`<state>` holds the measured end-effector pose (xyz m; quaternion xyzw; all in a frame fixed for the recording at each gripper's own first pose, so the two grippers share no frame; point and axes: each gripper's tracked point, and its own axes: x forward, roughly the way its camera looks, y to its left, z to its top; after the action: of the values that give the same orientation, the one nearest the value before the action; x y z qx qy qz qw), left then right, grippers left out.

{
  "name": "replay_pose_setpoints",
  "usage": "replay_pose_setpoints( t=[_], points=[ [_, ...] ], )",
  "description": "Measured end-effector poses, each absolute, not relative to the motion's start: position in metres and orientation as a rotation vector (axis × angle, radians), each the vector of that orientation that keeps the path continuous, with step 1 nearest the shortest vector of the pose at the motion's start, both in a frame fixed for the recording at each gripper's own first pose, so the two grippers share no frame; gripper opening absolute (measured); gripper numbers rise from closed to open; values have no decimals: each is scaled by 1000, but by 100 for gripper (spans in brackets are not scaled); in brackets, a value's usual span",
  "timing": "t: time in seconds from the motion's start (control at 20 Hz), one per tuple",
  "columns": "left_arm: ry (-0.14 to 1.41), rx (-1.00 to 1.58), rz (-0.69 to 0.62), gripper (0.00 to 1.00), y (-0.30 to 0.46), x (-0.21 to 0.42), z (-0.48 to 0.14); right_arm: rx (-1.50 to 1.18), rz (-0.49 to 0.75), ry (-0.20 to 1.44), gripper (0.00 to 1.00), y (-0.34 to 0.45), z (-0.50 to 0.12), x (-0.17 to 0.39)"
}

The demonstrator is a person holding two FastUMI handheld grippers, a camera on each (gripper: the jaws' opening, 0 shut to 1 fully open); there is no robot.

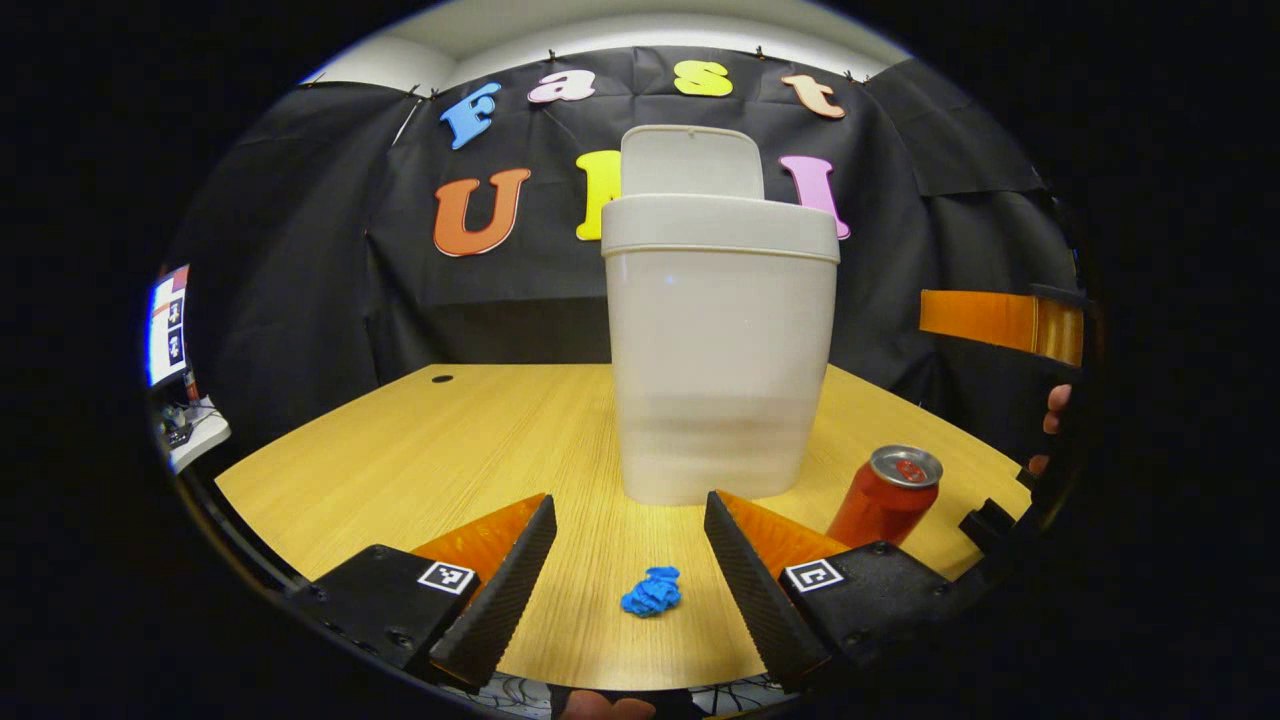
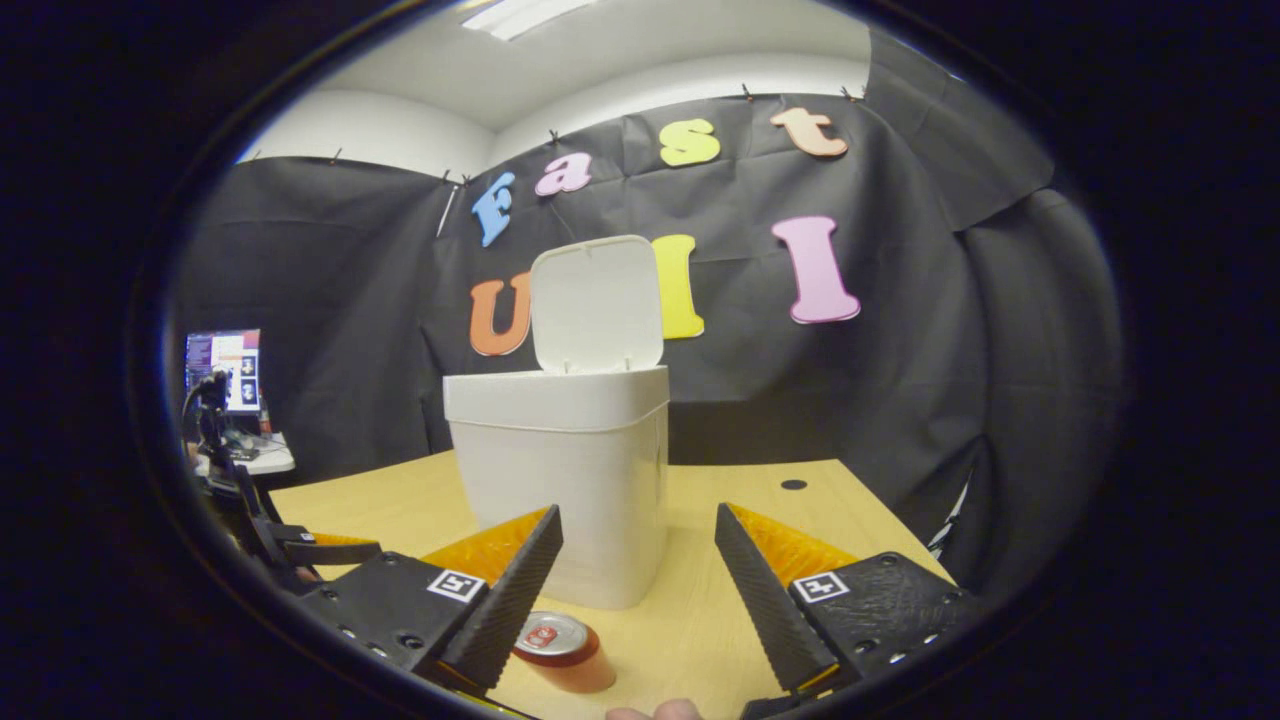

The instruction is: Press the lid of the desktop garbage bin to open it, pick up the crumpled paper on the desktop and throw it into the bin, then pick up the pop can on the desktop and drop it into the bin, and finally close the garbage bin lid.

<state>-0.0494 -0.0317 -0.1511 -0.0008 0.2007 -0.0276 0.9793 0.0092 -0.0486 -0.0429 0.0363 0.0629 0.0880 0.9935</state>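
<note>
In the left gripper view we see the left gripper [image 1: 628,560] spread wide with nothing between its fingers, hovering low over the near edge of the light wooden tabletop [image 1: 400,450]. Between the fingers, near that edge, lies the small crumpled ball of blue paper [image 1: 652,591], touching neither finger. Beyond it, about mid-table, stands the tall off-white plastic garbage bin [image 1: 720,350], its hinged flip lid [image 1: 690,160] raised upright. Just right of the bin's base stands the red aluminium pop can [image 1: 886,496], upright, partly behind the right finger; its printing is too small for us to read. In the right gripper view the right gripper [image 2: 638,575] is likewise parted and empty, held above the table [image 2: 860,520]. The bin [image 2: 565,470] rises behind its left finger with the lid [image 2: 597,305] standing open, and the can [image 2: 562,650] sits near the front edge, close beside that finger's tip, its top marking unreadable. At the left edge of the view we see the other gripper [image 2: 300,550].
</note>
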Motion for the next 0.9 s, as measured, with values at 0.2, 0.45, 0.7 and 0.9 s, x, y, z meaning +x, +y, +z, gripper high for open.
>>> replay_pose_setpoints(
  t=[0.2, 0.45, 0.7, 0.9],
  points=[
    [488, -21, -80, 96, -36, -62, -180, 71, 176, 132, 97, -47, -53, 4],
    [554, -28, -76, 97, -35, -62, -206, 54, 155, 138, 95, -50, -66, -3],
    [599, -22, -52, 80, -31, -64, -222, 81, 138, 166, 95, -53, -79, -8],
    [567, 21, -51, 65, -28, -62, -221, 90, 130, 183, 96, -54, -88, -12]
  ],
)
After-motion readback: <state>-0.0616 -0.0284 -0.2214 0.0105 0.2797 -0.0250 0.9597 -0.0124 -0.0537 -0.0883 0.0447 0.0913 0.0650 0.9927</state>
